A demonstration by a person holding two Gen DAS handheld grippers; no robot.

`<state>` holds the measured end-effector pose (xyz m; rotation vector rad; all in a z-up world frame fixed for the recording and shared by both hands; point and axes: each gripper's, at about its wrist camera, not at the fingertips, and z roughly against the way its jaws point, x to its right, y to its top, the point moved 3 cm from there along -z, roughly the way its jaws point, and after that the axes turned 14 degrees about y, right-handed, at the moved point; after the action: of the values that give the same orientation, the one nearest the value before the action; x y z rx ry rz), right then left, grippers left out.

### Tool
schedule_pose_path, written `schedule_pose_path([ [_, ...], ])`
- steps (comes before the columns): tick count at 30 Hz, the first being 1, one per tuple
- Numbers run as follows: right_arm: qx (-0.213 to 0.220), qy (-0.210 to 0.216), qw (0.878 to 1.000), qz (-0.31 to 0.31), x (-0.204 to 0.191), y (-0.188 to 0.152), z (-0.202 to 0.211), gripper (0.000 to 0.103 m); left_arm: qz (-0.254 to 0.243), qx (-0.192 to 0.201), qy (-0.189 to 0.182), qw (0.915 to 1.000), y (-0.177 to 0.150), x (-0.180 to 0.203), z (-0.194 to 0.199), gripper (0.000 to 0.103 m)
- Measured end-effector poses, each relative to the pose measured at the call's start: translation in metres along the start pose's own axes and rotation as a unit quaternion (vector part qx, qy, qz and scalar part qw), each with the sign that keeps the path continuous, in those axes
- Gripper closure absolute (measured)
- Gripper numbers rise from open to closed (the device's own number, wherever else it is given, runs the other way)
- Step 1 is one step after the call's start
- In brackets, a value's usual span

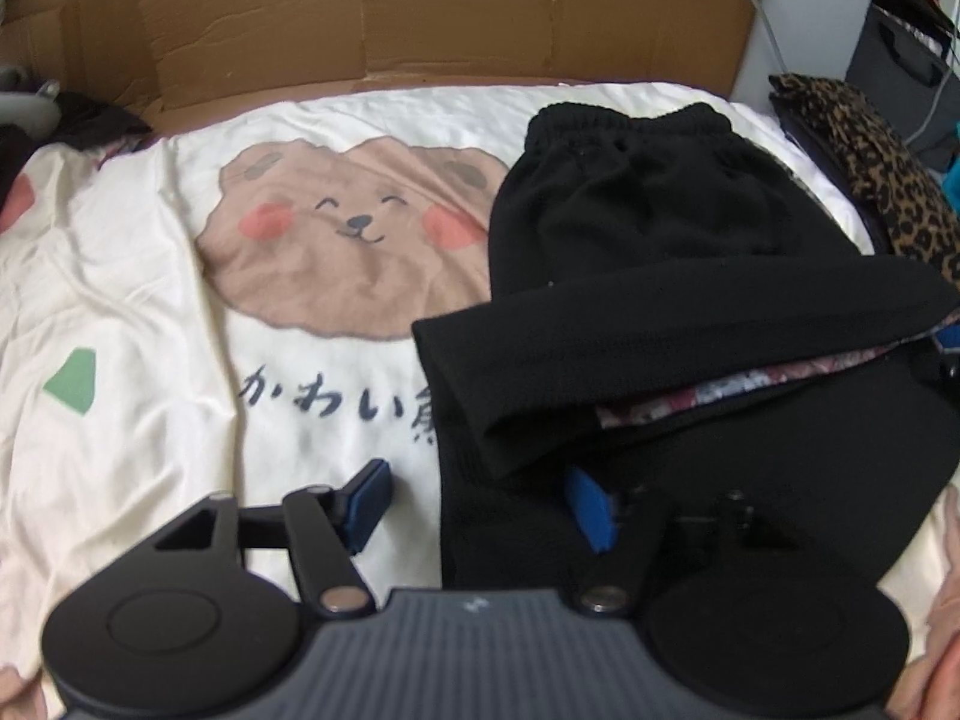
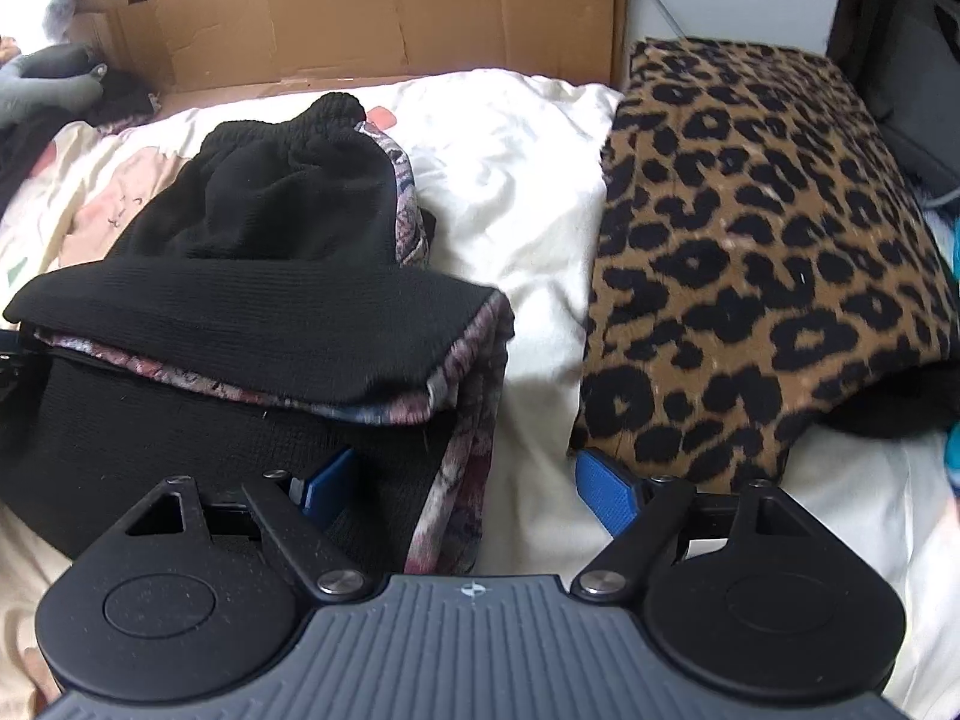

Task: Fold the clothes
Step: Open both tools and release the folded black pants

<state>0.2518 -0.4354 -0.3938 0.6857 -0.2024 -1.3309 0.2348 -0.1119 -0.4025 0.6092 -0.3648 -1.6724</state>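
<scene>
My left tongs (image 1: 480, 507) stand wide over the near left edge of the black knit trousers with floral side stripes (image 1: 660, 252), nothing pinched between the blue pads. My right tongs (image 2: 465, 489) gape equally wide at the garment's near right edge. The trousers lie partly folded on the cream bear-print bedsheet (image 1: 180, 312), just beside a leopard-print pillow (image 2: 768, 252); brown cardboard (image 1: 420, 12) stands behind.

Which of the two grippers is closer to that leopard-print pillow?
Right. The right gripper has one finger beside the leopard-print pillow. The left gripper sits at the black garment's far side, across from it.
</scene>
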Motion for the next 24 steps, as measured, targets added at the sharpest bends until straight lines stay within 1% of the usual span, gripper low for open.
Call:
schedule_pose_path([
  [4,0.008,-0.014,1.0,0.025,-0.005,0.013,-0.002,0.02,-0.003,0.015,0.007,0.9999,0.006,0.001,0.0,0.035],
  [6,0.017,-0.015,0.999,0.03,-0.006,0.022,0.0,0.021,0.01,0.021,0.004,0.9997,0.01,-0.002,0.001,0.035],
  [9,0.033,0.001,0.999,0.037,-0.008,0.036,0.007,0.022,0.034,0.038,0.0,0.9987,0.019,-0.01,0.006,0.036],
  [12,0.036,0.0,0.998,0.053,-0.009,0.048,0.009,0.022,0.05,0.052,-0.006,0.9974,0.03,-0.015,0.009,0.036],
  [15,0.039,0.001,0.998,0.049,-0.006,0.058,0.008,0.022,0.051,0.052,-0.005,0.9973,0.041,-0.014,0.006,0.036],
  [19,0.044,0.009,0.999,0.023,0.003,0.067,0.003,0.022,0.053,0.051,-0.005,0.9972,0.053,-0.015,0.002,0.036],
  [24,0.043,0.01,0.999,0.003,0.013,0.071,-0.006,0.022,0.066,0.038,-0.006,0.9971,0.063,-0.02,-0.011,0.036],
])
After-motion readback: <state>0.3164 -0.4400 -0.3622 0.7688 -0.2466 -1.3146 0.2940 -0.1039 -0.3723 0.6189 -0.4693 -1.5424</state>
